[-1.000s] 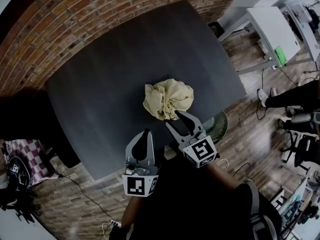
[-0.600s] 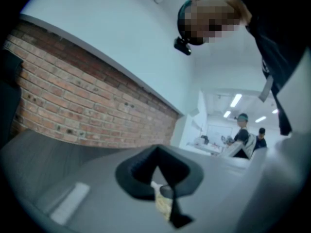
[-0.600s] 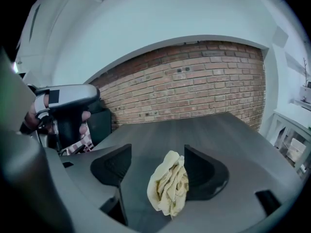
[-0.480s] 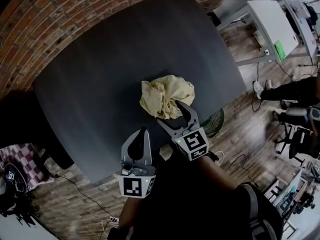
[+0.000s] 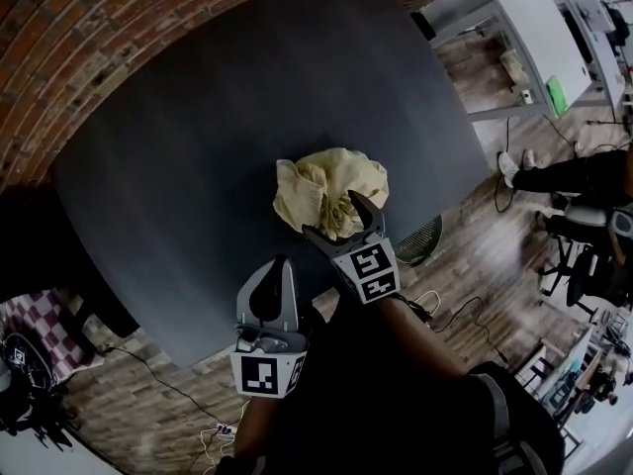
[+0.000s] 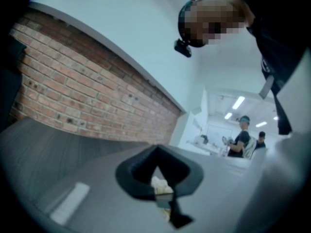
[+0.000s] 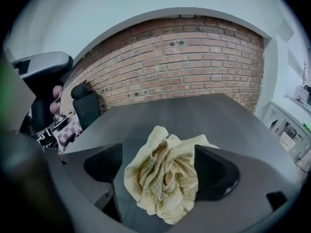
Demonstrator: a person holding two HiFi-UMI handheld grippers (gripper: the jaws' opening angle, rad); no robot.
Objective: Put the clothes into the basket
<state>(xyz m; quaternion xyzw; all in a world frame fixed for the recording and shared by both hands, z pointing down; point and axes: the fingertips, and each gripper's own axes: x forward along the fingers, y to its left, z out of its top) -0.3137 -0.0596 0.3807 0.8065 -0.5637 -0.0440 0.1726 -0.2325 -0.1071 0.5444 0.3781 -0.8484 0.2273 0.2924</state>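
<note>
A crumpled pale yellow cloth [image 5: 331, 188] lies on the dark grey table [image 5: 188, 137], near its front edge. My right gripper [image 5: 336, 220] is tipped down over the cloth's near side. Its jaws have just been opening and now stand wide, one on each side of the cloth [image 7: 165, 183], without pressing it. In the right gripper view the gripper [image 7: 163, 171] frames the cloth between its dark pads [image 7: 214, 171]. My left gripper [image 5: 281, 267] hovers at the table's front edge, left of the cloth, shut and empty [image 6: 156, 150]. A green basket [image 5: 425, 237] peeks out below the table's right front edge.
A brick wall [image 5: 89, 28] runs behind the table. A white desk [image 5: 549, 38], a person's shoes [image 5: 512, 169] and an office chair [image 5: 593, 255] are on the wooden floor at right. A checked cloth [image 5: 40, 310] lies at lower left.
My right gripper has come down and forward onto the cloth and its jaws have opened wide around it. The left gripper has sunk slightly. The cloth has not moved.
</note>
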